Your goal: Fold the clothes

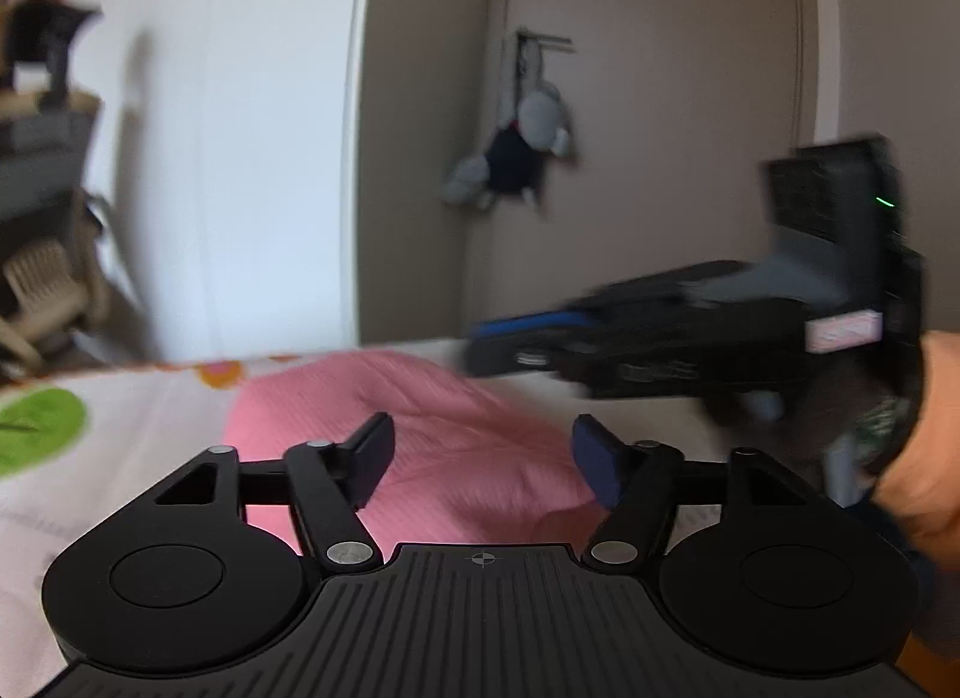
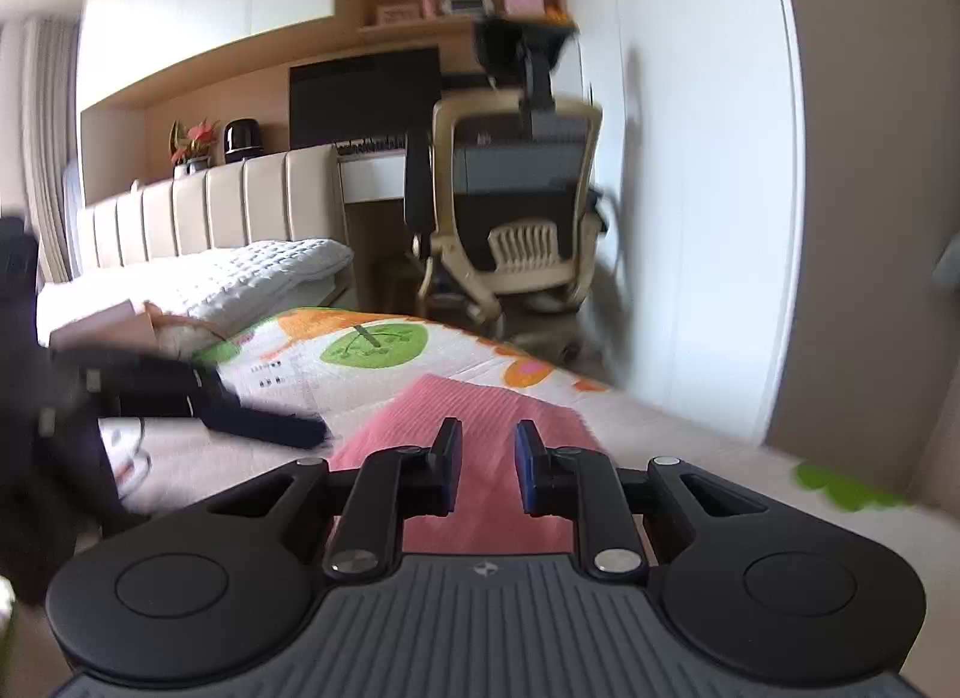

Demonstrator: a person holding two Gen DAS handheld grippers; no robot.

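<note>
A pink ribbed garment [image 1: 456,398] lies bunched on the bed's patterned sheet [image 1: 120,446]. My left gripper [image 1: 483,458] hovers just above it, open wide with nothing between its fingers. In the right wrist view the same pink garment [image 2: 486,404] looks flatter, like a folded panel. My right gripper [image 2: 489,461] stands over its near end, open by a narrow gap through which the pink cloth shows. Each gripper appears blurred in the other's view: the right gripper body [image 1: 690,338] and the left gripper body [image 2: 240,404].
A white pillow [image 2: 240,278] and a padded headboard [image 2: 210,206] lie beyond the sheet [image 2: 372,344]. An office chair [image 2: 516,206] and a desk with a monitor [image 2: 366,92] stand past the bed. A soft toy [image 1: 516,146] hangs on the door. An orange sleeve [image 1: 924,446] sits at right.
</note>
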